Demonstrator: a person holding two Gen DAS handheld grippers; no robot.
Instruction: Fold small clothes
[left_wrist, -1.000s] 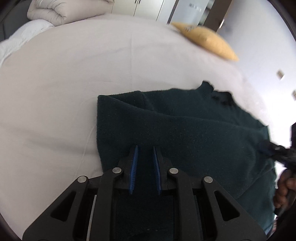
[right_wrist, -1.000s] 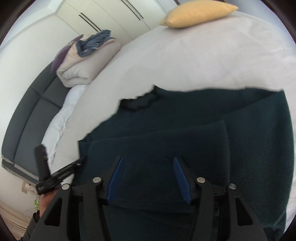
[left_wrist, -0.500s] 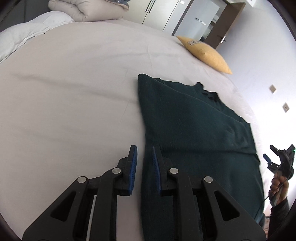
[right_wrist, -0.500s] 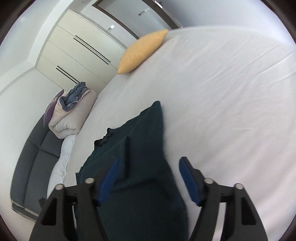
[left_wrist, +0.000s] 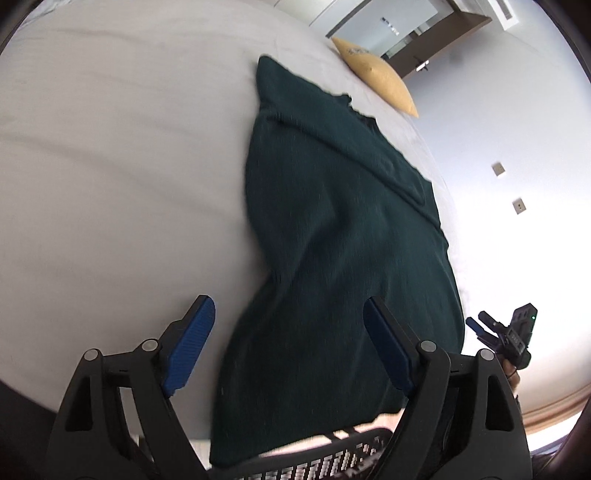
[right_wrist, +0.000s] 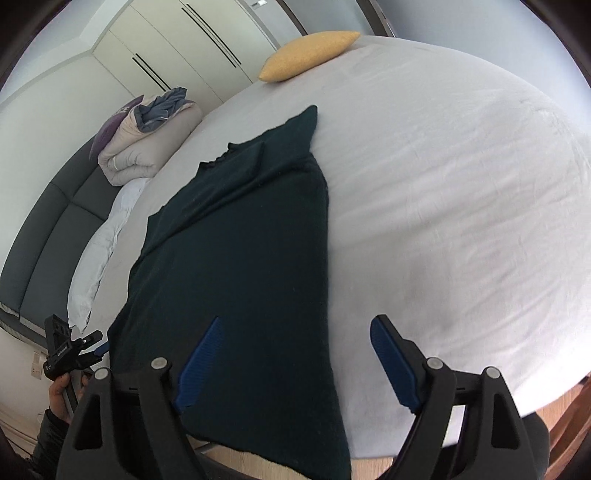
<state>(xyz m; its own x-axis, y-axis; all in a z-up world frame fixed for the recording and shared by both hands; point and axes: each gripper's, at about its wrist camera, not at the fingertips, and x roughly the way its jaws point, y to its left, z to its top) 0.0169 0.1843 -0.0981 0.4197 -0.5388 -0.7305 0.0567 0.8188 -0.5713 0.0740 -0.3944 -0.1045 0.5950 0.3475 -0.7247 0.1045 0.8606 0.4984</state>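
The white bed (right_wrist: 461, 192) carries a dark green sweater (right_wrist: 240, 258) lying long from the far pillow (right_wrist: 310, 55) side to the near edge, where its hem hangs over. It looks soft, thick and limp, so I would take it at the near corners. The left gripper (left_wrist: 288, 347) and right gripper (right_wrist: 295, 362) are both opening, pads pressing on nothing.

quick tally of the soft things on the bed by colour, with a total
dark green: 1, the folded sweater
yellow: 1, the cushion
beige: 1, the rolled duvet
blue-grey: 1, the crumpled cloth on top of the duvet
purple: 1, a pillow behind the duvet
white: 1, the pillow along the headboard side
total: 6
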